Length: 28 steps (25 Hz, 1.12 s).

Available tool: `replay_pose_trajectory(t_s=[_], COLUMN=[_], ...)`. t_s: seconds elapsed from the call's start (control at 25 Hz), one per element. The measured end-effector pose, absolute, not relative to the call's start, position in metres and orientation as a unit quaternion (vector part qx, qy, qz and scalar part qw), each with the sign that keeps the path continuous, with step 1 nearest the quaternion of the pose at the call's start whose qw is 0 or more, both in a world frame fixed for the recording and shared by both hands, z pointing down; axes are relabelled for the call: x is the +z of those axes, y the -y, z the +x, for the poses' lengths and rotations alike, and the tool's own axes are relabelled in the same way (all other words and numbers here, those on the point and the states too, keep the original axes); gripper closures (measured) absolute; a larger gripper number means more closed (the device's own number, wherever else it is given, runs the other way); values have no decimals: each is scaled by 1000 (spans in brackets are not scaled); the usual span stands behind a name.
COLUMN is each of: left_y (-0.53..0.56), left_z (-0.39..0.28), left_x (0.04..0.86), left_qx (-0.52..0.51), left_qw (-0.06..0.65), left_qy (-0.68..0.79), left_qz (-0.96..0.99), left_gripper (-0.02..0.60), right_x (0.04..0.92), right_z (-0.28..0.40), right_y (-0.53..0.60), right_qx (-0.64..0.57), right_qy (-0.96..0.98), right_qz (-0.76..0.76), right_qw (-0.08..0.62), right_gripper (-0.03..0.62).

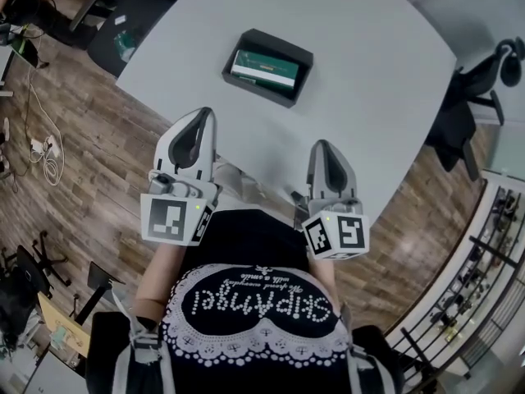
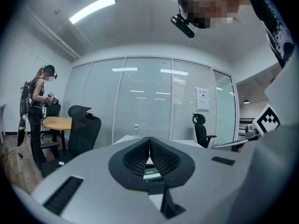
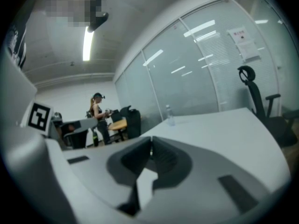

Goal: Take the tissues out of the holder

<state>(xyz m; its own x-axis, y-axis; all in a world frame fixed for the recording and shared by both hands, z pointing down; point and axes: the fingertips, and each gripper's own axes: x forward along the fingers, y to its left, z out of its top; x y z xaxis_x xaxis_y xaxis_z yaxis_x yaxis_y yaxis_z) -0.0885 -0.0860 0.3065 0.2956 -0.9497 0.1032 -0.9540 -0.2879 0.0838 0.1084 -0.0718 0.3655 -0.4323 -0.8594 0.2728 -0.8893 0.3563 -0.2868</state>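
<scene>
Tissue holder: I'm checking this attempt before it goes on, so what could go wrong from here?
1. The left gripper and right gripper are both shut and short of the holder; unopened, they would likely just shove it.
2. The tissue pack fills the holder closely, so lifting it may drag the unbraced holder across the smooth table.

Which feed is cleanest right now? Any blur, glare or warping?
Head view: sharp, evenly lit, tissue holder clear, though the fisheye bows the table edge. Left gripper view: crisp, a bright ceiling strip but no glare on the left gripper. Right gripper view: softest, right gripper blurred, strongly warped.
</scene>
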Motion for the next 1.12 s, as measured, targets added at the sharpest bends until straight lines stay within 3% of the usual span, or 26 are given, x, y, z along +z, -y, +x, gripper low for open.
replay_pose_trajectory(t_s=[1.12], left_y=[158], left_z=[-103], left_x=[338], left_qx=[43], left_qw=[134], left_qy=[463], left_qz=[875], left_gripper=[557], right_x=[349], right_z=[87], right_y=[113], right_qx=[179], right_qy=[768], right_qz=[615], right_qw=[26], right_gripper=[562])
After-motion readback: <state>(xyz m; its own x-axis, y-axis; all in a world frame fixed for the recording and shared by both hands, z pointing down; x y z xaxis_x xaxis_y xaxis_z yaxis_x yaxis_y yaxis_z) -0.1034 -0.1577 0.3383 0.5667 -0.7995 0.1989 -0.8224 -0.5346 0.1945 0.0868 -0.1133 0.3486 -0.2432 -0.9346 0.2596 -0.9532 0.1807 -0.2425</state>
